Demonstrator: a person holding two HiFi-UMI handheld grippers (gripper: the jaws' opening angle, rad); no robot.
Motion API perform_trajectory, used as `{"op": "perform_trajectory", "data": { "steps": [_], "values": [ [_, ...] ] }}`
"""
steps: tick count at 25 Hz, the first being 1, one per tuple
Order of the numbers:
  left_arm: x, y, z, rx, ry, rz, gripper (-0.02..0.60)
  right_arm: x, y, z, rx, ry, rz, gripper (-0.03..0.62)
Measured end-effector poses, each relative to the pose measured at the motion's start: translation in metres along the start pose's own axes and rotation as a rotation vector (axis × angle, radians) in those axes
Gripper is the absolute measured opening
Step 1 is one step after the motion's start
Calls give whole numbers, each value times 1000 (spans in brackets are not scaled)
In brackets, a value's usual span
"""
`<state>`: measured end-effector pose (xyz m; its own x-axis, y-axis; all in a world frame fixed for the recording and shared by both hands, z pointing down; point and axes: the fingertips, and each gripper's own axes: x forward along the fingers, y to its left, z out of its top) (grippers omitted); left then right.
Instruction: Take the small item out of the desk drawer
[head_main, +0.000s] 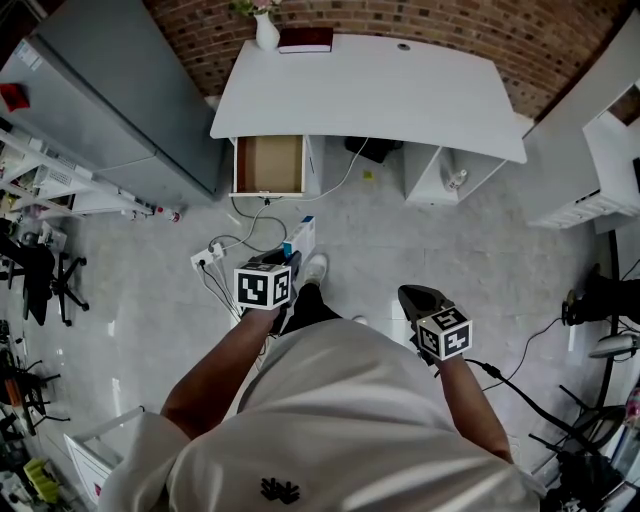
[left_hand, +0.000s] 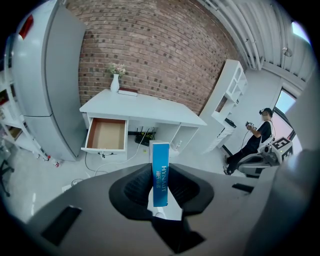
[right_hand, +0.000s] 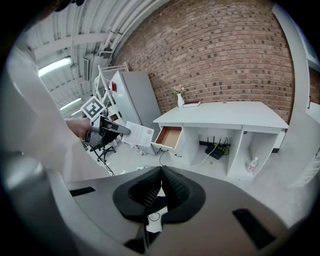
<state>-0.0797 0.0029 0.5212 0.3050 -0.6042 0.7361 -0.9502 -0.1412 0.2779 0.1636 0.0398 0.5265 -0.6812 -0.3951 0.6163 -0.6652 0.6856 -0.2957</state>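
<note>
I stand back from the white desk (head_main: 370, 90), whose left drawer (head_main: 268, 163) is pulled open; its brown bottom shows bare. My left gripper (head_main: 297, 245) is shut on a small blue and white box (head_main: 304, 237) and holds it over the floor. In the left gripper view the box (left_hand: 160, 155) stands upright between the pads of the left gripper (left_hand: 160, 172), with the open drawer (left_hand: 106, 134) far beyond it. My right gripper (head_main: 410, 293) hangs shut and empty at the right. Its jaws meet in the right gripper view (right_hand: 161, 172), where the drawer (right_hand: 169, 136) also shows.
A tall grey cabinet (head_main: 110, 100) stands left of the desk. A vase (head_main: 266, 30) and a book (head_main: 305, 40) sit on the desk's back edge. A power strip with cables (head_main: 210, 257) lies on the floor. Another person (left_hand: 257, 135) sits by white shelves at the right.
</note>
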Motion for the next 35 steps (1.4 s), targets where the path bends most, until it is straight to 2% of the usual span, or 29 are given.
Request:
{"op": "perform_trajectory", "data": {
  "steps": [20, 35],
  "values": [
    [9, -16, -4, 37, 24, 11, 97, -4, -10, -4, -12, -4, 6, 29],
    [24, -25, 0, 43, 39, -12, 97, -10, -23, -8, 15, -4, -14, 29]
  ]
}}
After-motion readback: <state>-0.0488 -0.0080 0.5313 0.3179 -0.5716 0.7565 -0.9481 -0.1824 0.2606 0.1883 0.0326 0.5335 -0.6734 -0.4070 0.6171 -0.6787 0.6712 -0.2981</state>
